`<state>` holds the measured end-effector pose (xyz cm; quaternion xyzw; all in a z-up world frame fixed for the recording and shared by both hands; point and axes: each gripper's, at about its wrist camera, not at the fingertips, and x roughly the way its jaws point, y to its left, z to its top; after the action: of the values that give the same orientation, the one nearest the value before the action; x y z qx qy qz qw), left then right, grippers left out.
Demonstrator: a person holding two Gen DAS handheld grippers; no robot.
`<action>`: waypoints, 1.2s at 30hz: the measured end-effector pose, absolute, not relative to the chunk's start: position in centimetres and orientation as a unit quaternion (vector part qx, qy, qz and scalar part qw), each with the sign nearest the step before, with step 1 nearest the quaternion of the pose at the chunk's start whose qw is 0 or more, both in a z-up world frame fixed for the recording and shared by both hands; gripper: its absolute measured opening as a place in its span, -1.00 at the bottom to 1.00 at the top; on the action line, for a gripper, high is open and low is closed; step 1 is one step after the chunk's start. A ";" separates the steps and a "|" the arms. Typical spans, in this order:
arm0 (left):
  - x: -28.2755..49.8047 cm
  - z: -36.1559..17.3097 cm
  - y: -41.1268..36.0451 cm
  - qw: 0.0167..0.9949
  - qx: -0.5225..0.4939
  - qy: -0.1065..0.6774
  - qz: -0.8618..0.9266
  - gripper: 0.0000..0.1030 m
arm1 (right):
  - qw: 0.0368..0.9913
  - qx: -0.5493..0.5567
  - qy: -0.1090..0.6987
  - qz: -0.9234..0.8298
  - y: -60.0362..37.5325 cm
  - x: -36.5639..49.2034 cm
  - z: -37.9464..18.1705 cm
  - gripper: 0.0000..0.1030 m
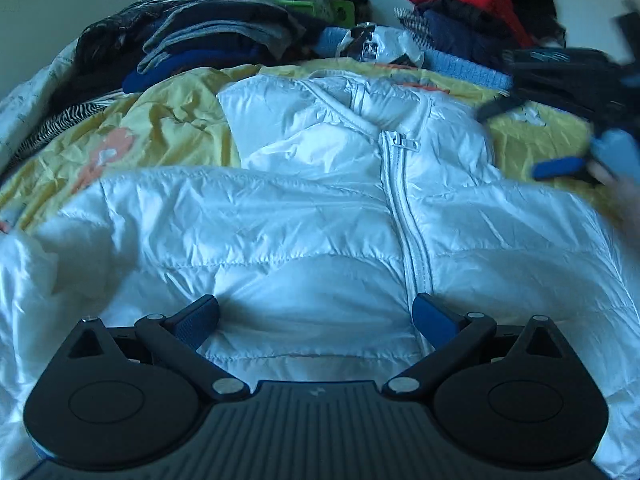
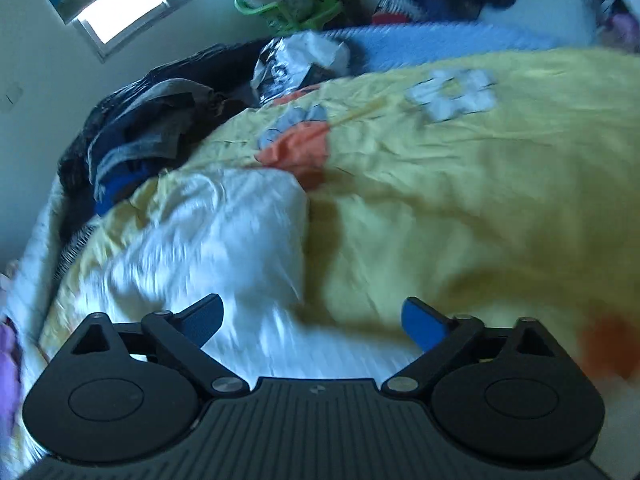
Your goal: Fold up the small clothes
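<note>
white jacket (image 1: 320,216) under both spread grippers

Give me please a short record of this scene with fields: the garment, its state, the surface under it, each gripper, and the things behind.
garment: white puffer jacket
state: lying flat, front up, zipper closed, not yet folded
surface: yellow flowered bedspread
left gripper: open over the jacket's lower part, holding nothing
right gripper: open, empty, above the jacket's edge and the bedspread; view blurred
behind: dark clothes pile, red and navy clothes pile, green hanger
</note>
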<state>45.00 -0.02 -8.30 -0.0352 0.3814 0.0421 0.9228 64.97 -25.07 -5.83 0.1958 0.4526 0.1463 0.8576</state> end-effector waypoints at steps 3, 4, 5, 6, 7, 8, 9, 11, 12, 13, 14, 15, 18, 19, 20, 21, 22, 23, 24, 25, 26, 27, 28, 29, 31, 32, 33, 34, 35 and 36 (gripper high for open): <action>44.5 -9.1 0.1 0.936 -0.030 0.350 0.033 1.00 | 0.845 0.241 0.457 0.135 -25.1 69.1 -7.2 0.85; 44.4 -9.3 0.2 0.938 -0.032 0.343 0.031 1.00 | 0.844 0.257 0.451 0.135 -25.2 70.1 -7.3 0.90; 44.3 -9.3 0.2 0.939 -0.037 0.340 0.030 1.00 | 0.841 0.274 0.443 0.145 -25.2 70.9 -7.4 0.89; 44.3 -9.3 0.3 0.940 -0.041 0.338 0.029 1.00 | 0.832 0.289 0.447 0.158 -25.1 72.0 -7.7 0.89; 44.3 -9.4 0.4 0.940 -0.045 0.337 0.029 1.00 | 0.821 0.300 0.454 0.172 -25.0 73.1 -8.0 0.89; 44.2 -9.4 0.5 0.941 -0.049 0.335 0.028 1.00 | 0.818 0.302 0.454 0.185 -24.7 74.0 -8.1 0.95; 44.1 -9.4 0.6 0.941 -0.053 0.333 0.027 1.00 | 0.813 0.302 0.457 0.197 -24.3 74.7 -8.2 0.94; 44.0 -9.4 0.8 0.942 -0.062 0.330 0.025 1.00 | 0.798 0.305 0.468 0.226 -23.5 75.8 -8.4 0.82; 44.0 -9.3 0.9 0.942 -0.065 0.329 0.024 1.00 | 0.794 0.303 0.470 0.240 -23.1 76.0 -8.4 0.73; 44.0 -9.3 1.0 0.942 -0.068 0.328 0.023 1.00 | 0.788 0.301 0.474 0.253 -22.6 76.2 -8.5 0.48; 44.0 -9.3 1.0 0.942 -0.069 0.327 0.023 1.00 | 0.782 0.298 0.481 0.263 -22.1 76.4 -8.8 0.15; 44.0 -9.3 1.0 0.942 -0.070 0.326 0.023 1.00 | 0.781 0.287 0.486 0.267 -21.6 76.3 -8.9 0.01; 43.8 -9.3 1.1 0.943 -0.075 0.323 0.023 1.00 | 0.798 0.262 0.472 0.267 -20.9 75.7 -9.1 -0.27; 43.7 -9.4 1.1 0.943 -0.077 0.322 0.023 1.00 | 0.801 0.266 0.463 0.271 -21.0 75.3 -9.0 -0.43; 43.7 -9.3 1.1 0.943 -0.079 0.321 0.022 1.00 | 0.805 0.269 0.452 0.275 -21.1 75.0 -8.6 -0.59; 43.7 -9.3 1.2 0.944 -0.081 0.321 0.022 1.00 | 0.810 0.266 0.441 0.278 -21.1 74.8 -8.2 -0.61; 43.7 -9.3 1.2 0.944 -0.083 0.320 0.021 1.00 | 0.818 0.260 0.427 0.284 -21.2 74.3 -7.4 -0.63; 43.6 -9.2 1.3 0.944 -0.087 0.318 0.020 1.00 | 0.826 0.248 0.413 0.293 -20.9 73.8 -6.4 -0.65; 43.6 -9.2 1.4 0.944 -0.091 0.317 0.019 1.00 | 0.835 0.228 0.395 0.306 -20.5 73.2 -5.1 -0.65; 43.5 -9.2 1.5 0.944 -0.097 0.315 0.017 1.00 | 0.847 0.199 0.377 0.318 -20.1 72.2 -3.6 -0.65; 43.4 -9.2 1.8 0.944 -0.106 0.311 0.014 1.00 | 0.859 0.161 0.356 0.331 -19.5 71.1 -2.0 -0.65; 43.3 -9.2 2.2 0.944 -0.118 0.307 0.011 1.00 | 0.870 0.117 0.332 0.346 -18.8 69.6 -0.4 -0.65; 43.1 -9.2 2.6 0.944 -0.132 0.302 0.006 1.00 | 0.876 0.078 0.309 0.361 -18.4 67.8 0.9 -0.65; 43.0 -9.2 3.1 0.944 -0.148 0.296 0.001 1.00 | 0.881 0.033 0.285 0.376 -18.1 65.6 2.2 -0.65; 42.7 -9.3 4.1 0.942 -0.179 0.285 -0.008 1.00 | 0.883 -0.029 0.254 0.394 -18.2 61.6 3.5 -0.65; 42.6 -9.3 4.3 0.941 -0.189 0.282 -0.012 1.00 | 0.882 -0.047 0.247 0.399 -18.5 59.8 3.8 -0.65; 42.6 -9.3 4.5 0.940 -0.195 0.280 -0.013 1.00 | 0.881 -0.057 0.245 0.401 -19.0 58.2 3.8 -0.65; 42.6 -9.3 4.5 0.940 -0.197 0.279 -0.014 1.00 | 0.882 -0.076 0.242 0.398 -19.4 56.5 3.5 -0.65; 42.6 -9.3 4.5 0.940 -0.197 0.279 -0.014 1.00 | 0.884 -0.102 0.237 0.390 -19.5 54.8 3.2 -0.65; 42.6 -9.2 4.4 0.940 -0.197 0.279 -0.015 1.00 | 0.885 -0.129 0.232 0.383 -19.7 53.0 2.5 -0.65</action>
<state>42.56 4.44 -9.24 -0.1971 0.2788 -0.0145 0.9398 53.00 -19.68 2.54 -0.1289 0.2317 0.3832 0.8848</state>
